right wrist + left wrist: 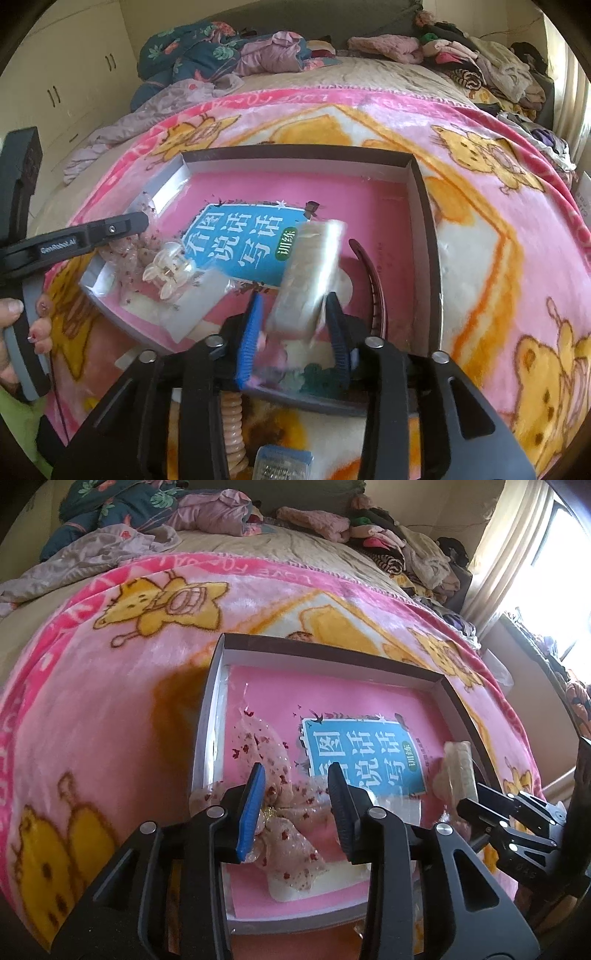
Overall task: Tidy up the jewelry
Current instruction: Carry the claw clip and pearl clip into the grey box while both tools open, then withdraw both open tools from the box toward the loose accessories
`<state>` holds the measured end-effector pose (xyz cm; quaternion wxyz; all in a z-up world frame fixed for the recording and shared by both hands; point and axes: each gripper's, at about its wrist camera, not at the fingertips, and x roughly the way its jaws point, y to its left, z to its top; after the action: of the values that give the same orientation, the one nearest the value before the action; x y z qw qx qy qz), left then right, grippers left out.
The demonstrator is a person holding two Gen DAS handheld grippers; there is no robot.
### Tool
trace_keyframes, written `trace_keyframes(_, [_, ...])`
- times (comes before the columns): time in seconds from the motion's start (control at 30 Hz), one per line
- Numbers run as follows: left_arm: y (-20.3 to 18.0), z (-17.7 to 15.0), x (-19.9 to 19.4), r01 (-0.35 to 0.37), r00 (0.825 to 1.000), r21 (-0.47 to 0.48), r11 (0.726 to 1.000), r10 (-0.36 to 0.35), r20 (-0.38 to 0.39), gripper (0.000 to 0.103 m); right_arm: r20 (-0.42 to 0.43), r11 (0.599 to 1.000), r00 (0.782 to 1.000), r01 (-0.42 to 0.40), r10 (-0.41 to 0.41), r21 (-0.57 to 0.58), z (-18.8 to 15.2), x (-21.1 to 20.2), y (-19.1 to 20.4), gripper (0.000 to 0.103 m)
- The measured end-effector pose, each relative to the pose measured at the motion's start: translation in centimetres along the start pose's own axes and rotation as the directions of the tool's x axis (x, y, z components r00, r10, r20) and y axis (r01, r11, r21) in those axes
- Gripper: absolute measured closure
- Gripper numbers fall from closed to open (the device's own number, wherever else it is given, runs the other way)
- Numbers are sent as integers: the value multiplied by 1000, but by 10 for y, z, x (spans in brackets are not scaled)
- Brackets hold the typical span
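Right now we've got both grippers over the box (458, 698) on the pink blanket (110, 701), w/ a pink book (354, 753) lying flat inside it.

Left gripper (295, 797): jaws partly open, set either side of a sheer bow (291, 834) w/ red specks; blue pad (253, 812) touches the bow's left edge, the other finger sits just off its right side. Can't tell if we're actually pinching it. Bow lies at the box's near-left corner, partly on a clear packet.

Right gripper (293, 332): closed onto a clear packet (308, 280) of something pale, tilted up & blurred, held above the book's near edge. Contents too blurry to name.

Also in the box, right wrist view: a clear hair claw (166, 271) beside the bow at the left, and a dark curved headband (373, 288) near the right wall, just beside the held packet. Green item at the near edge, under the right gripper – too hidden to ID.

Outside the box, near side: a beige spiral hair tie (232, 428) & a small blue-edged case (282, 463) on the blanket. Clothes (480, 62) piled at the far end of the bed.
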<state>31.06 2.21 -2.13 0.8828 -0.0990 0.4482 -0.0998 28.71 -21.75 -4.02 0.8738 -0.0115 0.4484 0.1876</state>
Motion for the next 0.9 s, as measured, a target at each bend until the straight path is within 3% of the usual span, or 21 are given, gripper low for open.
trace_keyframes(0.47, [-14,-14,-31,14,1000,25,1000,-15,27,68,96,1000,995,-7,7,7,-17,-57,3,35])
trace_keyframes(0.9, [-29,-34,-64,32,998,47,998,-34,49,45,145,1000,989,-3,3,3,-33,-94,7,29])
